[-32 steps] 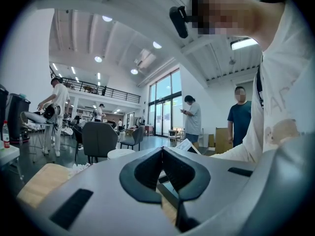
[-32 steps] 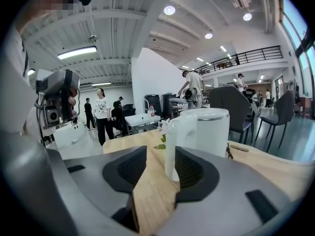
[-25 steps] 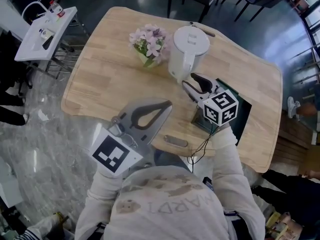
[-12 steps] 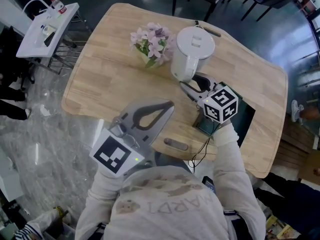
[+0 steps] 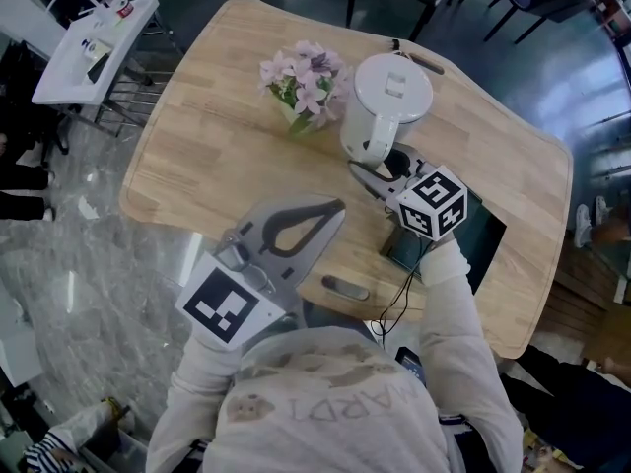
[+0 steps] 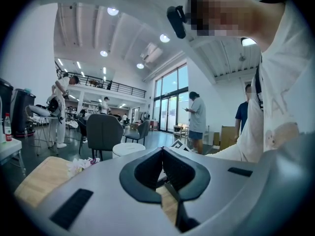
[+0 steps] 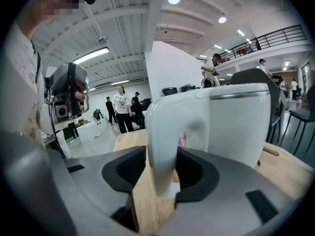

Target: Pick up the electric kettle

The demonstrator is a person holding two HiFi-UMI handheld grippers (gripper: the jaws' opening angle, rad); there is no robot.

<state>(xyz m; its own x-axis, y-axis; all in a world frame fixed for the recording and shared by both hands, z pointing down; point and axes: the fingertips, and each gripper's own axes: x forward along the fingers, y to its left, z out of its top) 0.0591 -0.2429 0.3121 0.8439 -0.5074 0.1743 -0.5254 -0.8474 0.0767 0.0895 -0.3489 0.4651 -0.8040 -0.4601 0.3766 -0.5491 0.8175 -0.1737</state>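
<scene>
Closed in since a second ago, the right gripper point(image 5: 378, 168) is now clamped on the handle point(image 7: 165, 127) of the electric kettle point(image 5: 386, 101), taken from its 5 o'clock. The grasp seems made, the lift not begun. The kettle is placed on the wooden table point(image 5: 212, 146), at 3 o'clock of the flowers point(image 5: 306, 75). The left gripper point(image 5: 333, 208) is held back, jaws together, empty. The kettle's base is hidden.

Faint pale print across the person's shirt point(image 5: 325, 402) reads roughly "WARDI".
</scene>
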